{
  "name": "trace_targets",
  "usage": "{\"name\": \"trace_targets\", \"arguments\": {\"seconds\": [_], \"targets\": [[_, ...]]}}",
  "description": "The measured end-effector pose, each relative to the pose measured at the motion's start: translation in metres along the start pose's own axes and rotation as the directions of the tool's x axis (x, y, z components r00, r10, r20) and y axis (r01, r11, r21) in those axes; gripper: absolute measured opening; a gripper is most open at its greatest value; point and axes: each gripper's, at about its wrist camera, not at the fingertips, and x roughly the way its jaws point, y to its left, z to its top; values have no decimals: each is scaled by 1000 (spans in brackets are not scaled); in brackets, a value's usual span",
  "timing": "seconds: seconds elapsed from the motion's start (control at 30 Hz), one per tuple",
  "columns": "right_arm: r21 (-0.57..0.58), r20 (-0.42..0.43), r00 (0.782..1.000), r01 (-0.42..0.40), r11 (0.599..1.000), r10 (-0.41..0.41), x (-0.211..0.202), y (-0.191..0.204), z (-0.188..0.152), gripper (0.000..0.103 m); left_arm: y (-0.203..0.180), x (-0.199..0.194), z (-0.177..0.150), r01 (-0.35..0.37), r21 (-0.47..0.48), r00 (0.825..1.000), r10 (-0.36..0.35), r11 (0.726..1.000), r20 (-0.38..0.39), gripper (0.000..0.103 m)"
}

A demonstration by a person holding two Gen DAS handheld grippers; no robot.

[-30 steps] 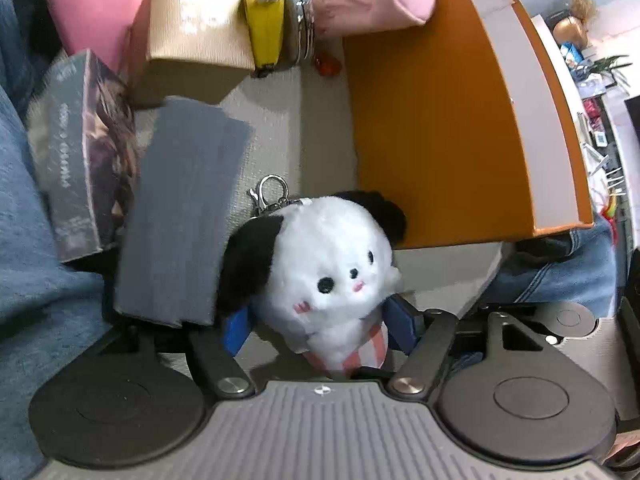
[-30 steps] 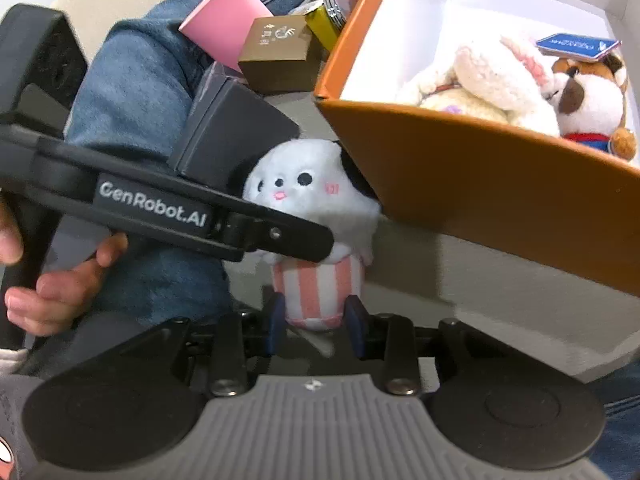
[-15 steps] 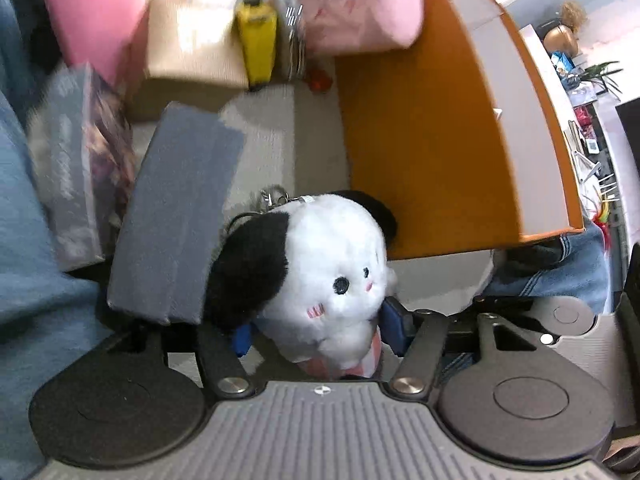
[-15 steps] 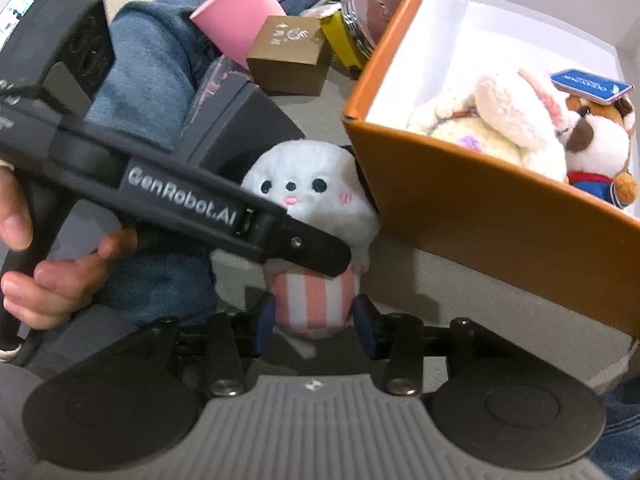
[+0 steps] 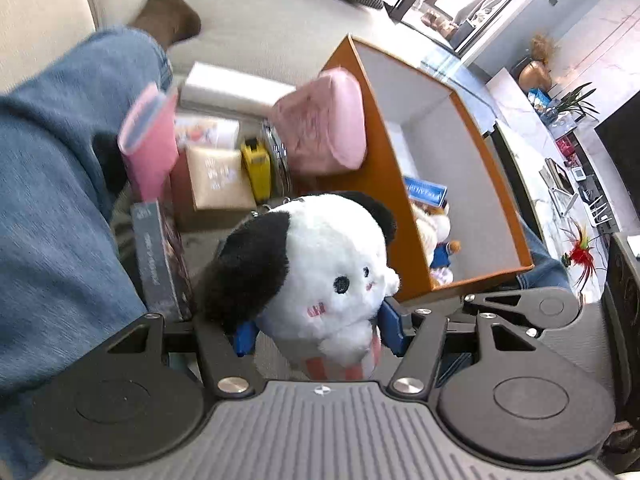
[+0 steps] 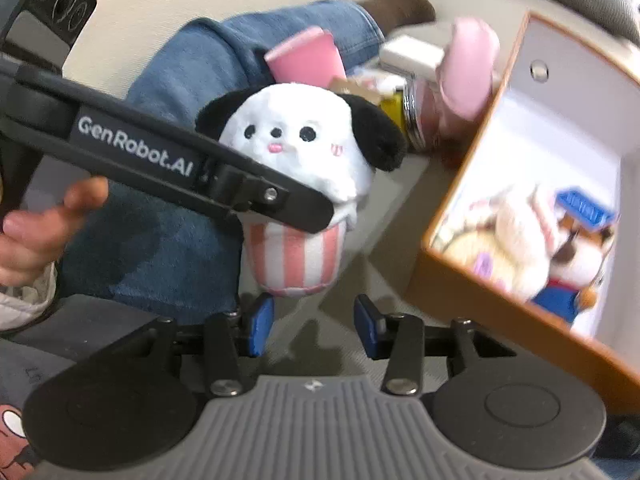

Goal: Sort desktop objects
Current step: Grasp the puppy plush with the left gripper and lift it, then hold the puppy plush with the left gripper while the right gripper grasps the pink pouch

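Note:
A white plush dog (image 5: pixel 320 276) with black ears and a pink-striped base is clamped in my left gripper (image 5: pixel 318 332), lifted off the surface beside the orange box (image 5: pixel 404 216). In the right wrist view the same plush dog (image 6: pixel 296 184) hangs in the left gripper's black arm (image 6: pixel 168 164). My right gripper (image 6: pixel 314 324) is open just below the plush's striped base and holds nothing. The orange box (image 6: pixel 460 300) holds other plush toys (image 6: pixel 520 240).
Left of the box lie a pink pouch (image 5: pixel 324 128), a yellow tape measure (image 5: pixel 256 168), a tan box (image 5: pixel 218 180), a pink cup (image 5: pixel 150 148) and a dark book (image 5: pixel 158 260). A person's jeans-clad leg (image 5: pixel 52 200) fills the left side.
My left gripper has lifted the plush dog up above the box rim. My right gripper has let go of the striped base and opened below it.

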Motion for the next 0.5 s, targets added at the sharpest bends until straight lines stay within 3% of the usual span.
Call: {"name": "trace_targets", "arguments": {"seconds": [0.5], "targets": [[-198,28,992,128,972,-125,-11,2,66,44,30,-39,42,-37,1,997,37,999,72,70]]}}
